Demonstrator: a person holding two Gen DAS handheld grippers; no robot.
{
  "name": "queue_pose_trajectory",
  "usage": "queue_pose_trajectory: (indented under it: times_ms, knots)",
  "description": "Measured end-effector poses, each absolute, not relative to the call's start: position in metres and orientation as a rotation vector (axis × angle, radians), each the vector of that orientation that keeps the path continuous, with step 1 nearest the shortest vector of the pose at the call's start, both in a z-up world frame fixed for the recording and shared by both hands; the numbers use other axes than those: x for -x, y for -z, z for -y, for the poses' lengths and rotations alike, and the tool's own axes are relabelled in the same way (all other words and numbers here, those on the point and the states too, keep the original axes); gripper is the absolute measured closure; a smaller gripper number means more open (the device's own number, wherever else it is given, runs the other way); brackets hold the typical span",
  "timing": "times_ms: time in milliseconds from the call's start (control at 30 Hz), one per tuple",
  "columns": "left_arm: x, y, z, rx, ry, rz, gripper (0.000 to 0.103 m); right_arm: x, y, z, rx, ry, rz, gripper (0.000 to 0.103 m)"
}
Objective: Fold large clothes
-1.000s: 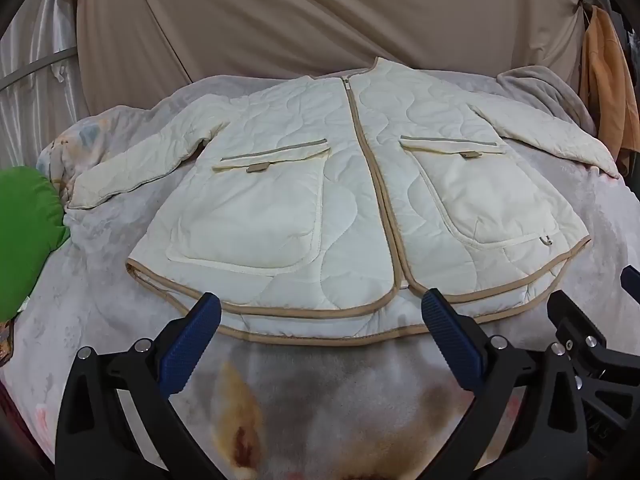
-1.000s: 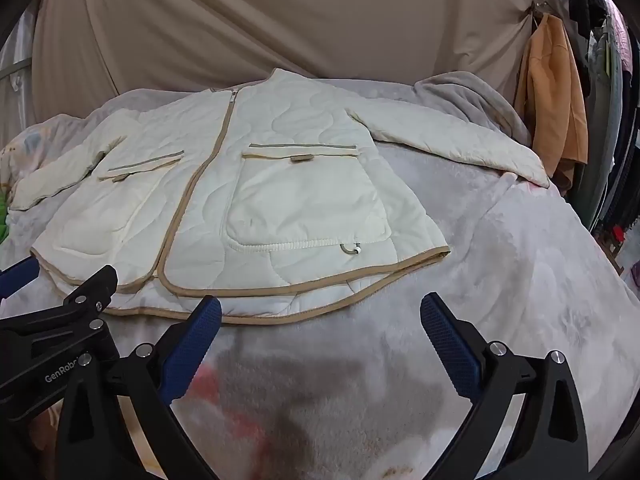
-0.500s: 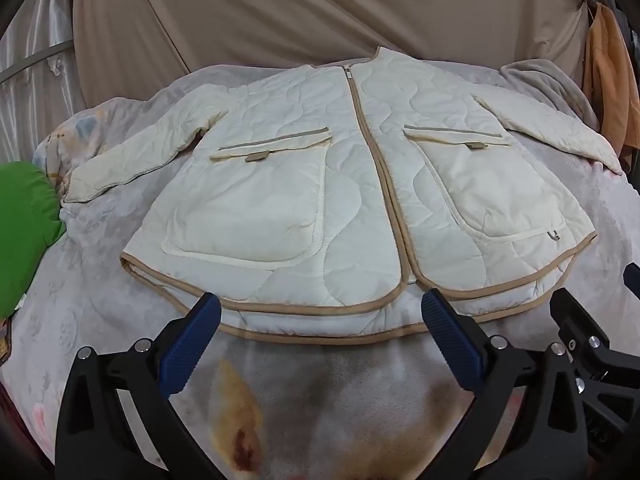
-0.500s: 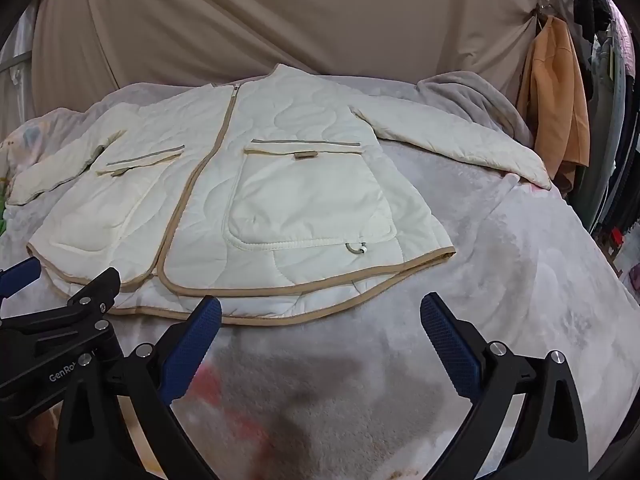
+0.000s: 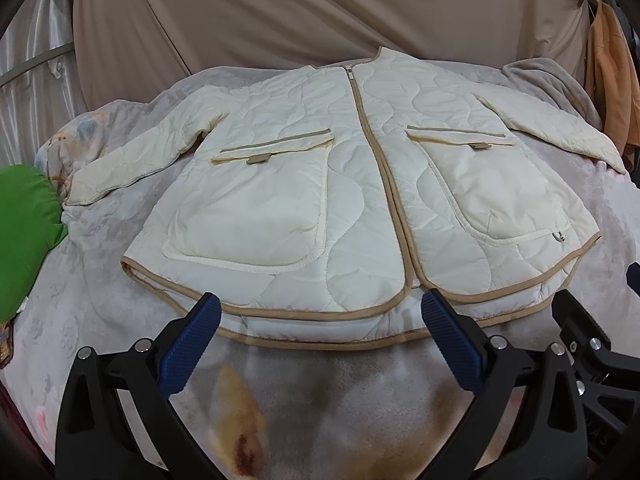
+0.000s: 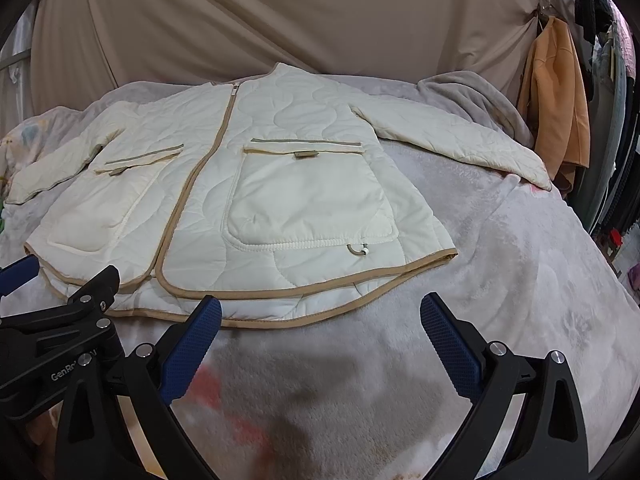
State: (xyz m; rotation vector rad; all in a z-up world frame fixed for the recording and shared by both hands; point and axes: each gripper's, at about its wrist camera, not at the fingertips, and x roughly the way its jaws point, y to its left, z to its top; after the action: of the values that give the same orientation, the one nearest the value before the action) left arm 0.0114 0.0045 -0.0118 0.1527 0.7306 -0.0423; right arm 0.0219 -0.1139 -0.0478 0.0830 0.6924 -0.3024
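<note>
Both tools are released. The left gripper (image 5: 320,336) has its jaws spread wide and holds nothing; its blue pads (image 5: 192,346) hang just in front of the jacket's lower hem. The right gripper (image 6: 320,336) is equally spread and empty, positioned beside the left one, with its nearer pad at the hem and its farther pad over bare blanket (image 6: 520,280).

The quilted jacket (image 5: 352,184) lies front-up and zipped on the blanket-covered bed, both sleeves spread outward.

Risks from this position:
- The hem shows two tan-bound edges, one above the other. A shallow pinch would probably take only the top layer, and the front panel would lift away from the back.
- The padded fabric looks slippery; a light grip at the binding may slide off during a lift.
- The blanket is soft and loose. A low approach may catch it together with the hem.
- The right sleeve (image 6: 452,140) reaches toward the bed edge and may drag off it when the body is moved.

Orientation: the long axis follows the zipper (image 5: 380,168). The collar points away from the grippers, toward the draped backdrop (image 5: 320,12); the hem faces them.
</note>
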Motion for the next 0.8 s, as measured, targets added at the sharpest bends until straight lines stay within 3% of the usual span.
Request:
queue_pose_trajectory:
  times_ms: [800]
  knots:
    - [-0.0131, 0.0132, -0.0055, -0.152, 0.042, -0.731, 0.006, -0.0227, 0.0491, 0.1147, -0.08, 0.311, -0.682, 0.005]
